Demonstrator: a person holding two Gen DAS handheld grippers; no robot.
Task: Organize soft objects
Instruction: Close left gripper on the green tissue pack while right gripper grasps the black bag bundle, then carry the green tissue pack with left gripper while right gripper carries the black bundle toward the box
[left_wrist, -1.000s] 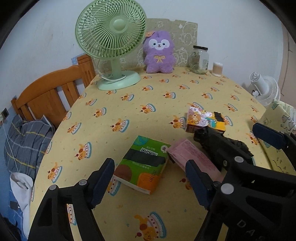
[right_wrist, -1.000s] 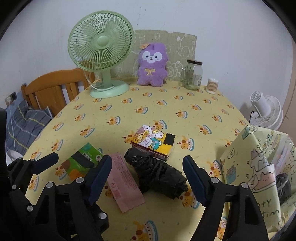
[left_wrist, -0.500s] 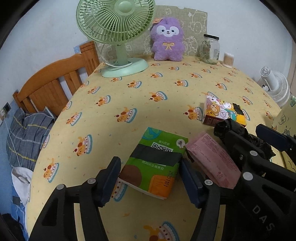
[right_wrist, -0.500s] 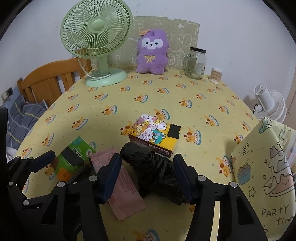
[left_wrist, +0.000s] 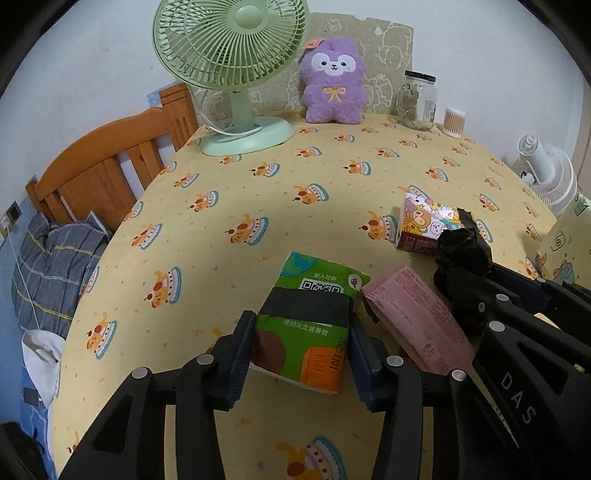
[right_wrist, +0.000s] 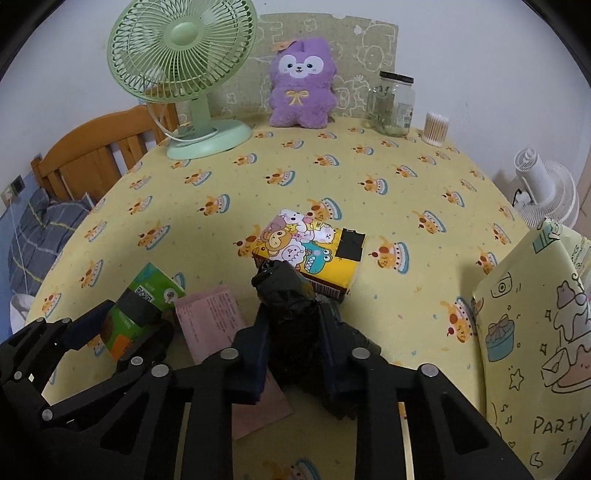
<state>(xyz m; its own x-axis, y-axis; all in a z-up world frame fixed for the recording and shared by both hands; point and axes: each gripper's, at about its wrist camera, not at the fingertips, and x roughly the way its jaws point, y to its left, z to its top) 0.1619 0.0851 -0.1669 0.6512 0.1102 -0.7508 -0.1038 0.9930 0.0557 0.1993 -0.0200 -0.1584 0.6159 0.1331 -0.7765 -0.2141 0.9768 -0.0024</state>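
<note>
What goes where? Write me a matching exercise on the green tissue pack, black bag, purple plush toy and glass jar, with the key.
1. green tissue pack
2. black bag
3. purple plush toy
4. glass jar

a. beside the cotton swabs
b. in the right hand-held gripper
c. beside the green fan
d. in the left hand-held gripper

Pairs: 1-d, 2-b, 3-c, 4-a. Both grippers' jaws have just been closing on their items.

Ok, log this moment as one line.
left gripper: closing on green tissue pack | right gripper: closing on black bag bundle | both still on table
</note>
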